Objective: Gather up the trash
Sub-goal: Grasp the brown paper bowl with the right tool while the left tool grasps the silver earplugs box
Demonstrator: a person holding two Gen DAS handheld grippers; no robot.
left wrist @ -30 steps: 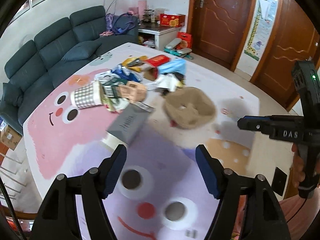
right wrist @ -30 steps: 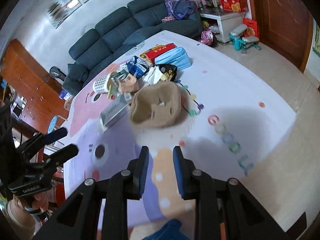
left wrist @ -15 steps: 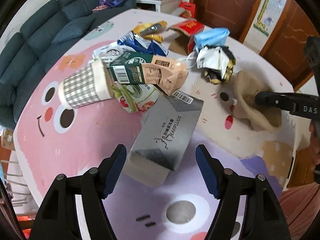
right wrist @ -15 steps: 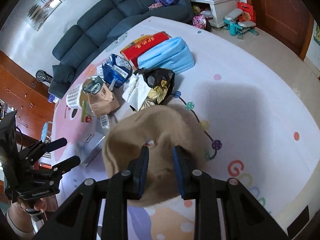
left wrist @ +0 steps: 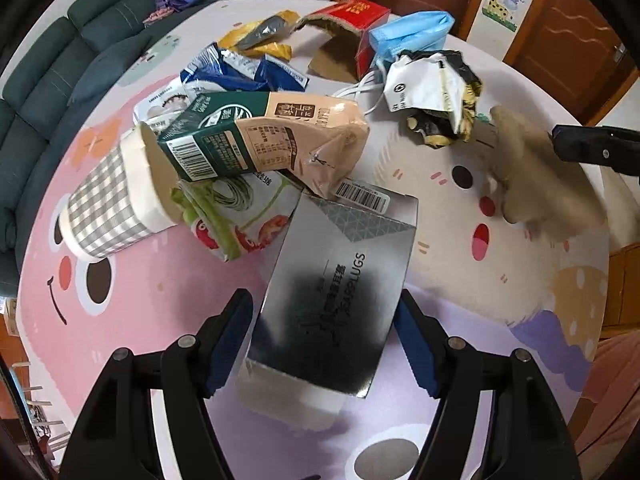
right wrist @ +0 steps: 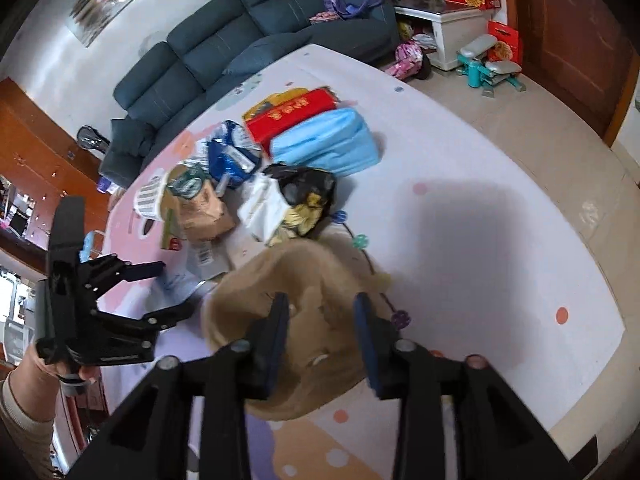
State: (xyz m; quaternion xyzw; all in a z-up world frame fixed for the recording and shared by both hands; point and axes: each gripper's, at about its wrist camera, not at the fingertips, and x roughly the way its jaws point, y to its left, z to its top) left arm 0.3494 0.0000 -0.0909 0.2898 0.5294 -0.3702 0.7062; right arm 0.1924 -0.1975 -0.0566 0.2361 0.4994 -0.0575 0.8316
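A silver box (left wrist: 340, 280) printed EARPLUGS lies on the table, and its near end sits between the wide-apart blue pads of my left gripper (left wrist: 322, 300). The pads stand just beside its edges without squeezing it. In the right wrist view, my right gripper (right wrist: 321, 300) hangs over a brown moulded-paper tray (right wrist: 304, 268). Its jaws are opening, with the tray under and between them but not pinched. One right finger (left wrist: 592, 148) reaches over that tray (left wrist: 532, 172) in the left wrist view. A hand holds the left gripper (right wrist: 160, 292) at the left.
A trash heap lies beyond the box: a checked paper cup (left wrist: 108, 204), a green and peach carton (left wrist: 256, 140), a noodle wrapper (left wrist: 236, 220), blue packets (left wrist: 240, 72), a red box (left wrist: 356, 16), a blue pack (right wrist: 324, 144) and a crumpled black-and-white bag (left wrist: 432, 96). The cartoon tablecloth (left wrist: 80, 320) ends near a dark sofa (right wrist: 248, 32).
My left gripper came down and forward until the silver box stood between its jaws. My right gripper moved in over the brown tray and its jaws spread wider.
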